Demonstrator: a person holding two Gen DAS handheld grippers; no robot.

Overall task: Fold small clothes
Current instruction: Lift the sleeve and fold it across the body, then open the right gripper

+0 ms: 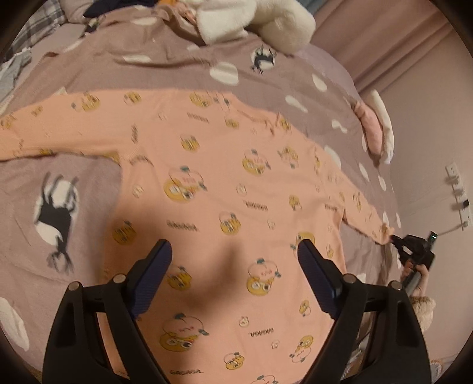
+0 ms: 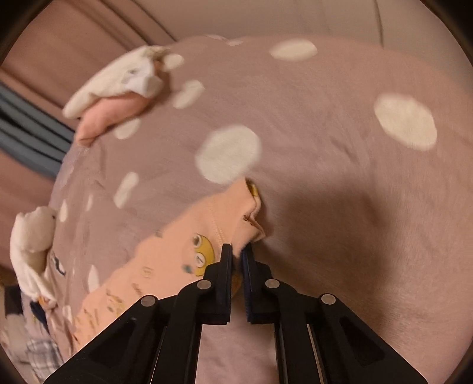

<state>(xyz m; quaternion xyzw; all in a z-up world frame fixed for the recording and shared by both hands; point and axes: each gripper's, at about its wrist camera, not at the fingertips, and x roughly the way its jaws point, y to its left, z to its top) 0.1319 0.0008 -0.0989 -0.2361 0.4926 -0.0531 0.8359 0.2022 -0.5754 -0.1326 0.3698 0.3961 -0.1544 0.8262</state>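
Observation:
A peach long-sleeved top (image 1: 224, 189) with yellow cartoon prints lies spread flat on a mauve bedspread (image 1: 177, 71), sleeves out to both sides. My left gripper (image 1: 235, 251) hovers open over the lower body of the top, nothing between its fingers. At the right edge of that view my right gripper (image 1: 397, 240), held by a hand, pinches the end of the right sleeve. In the right wrist view the right gripper (image 2: 237, 251) is shut on the sleeve cuff (image 2: 236, 212), with peach fabric caught between the pads.
A cream plush toy (image 1: 260, 20) lies at the head of the bed. A small pink and white folded pile (image 2: 115, 88) sits near the bed's edge. Curtains (image 1: 384, 38) and a wall with sockets (image 1: 458, 192) lie beyond. Plaid cloth (image 1: 35, 26) is at the far left.

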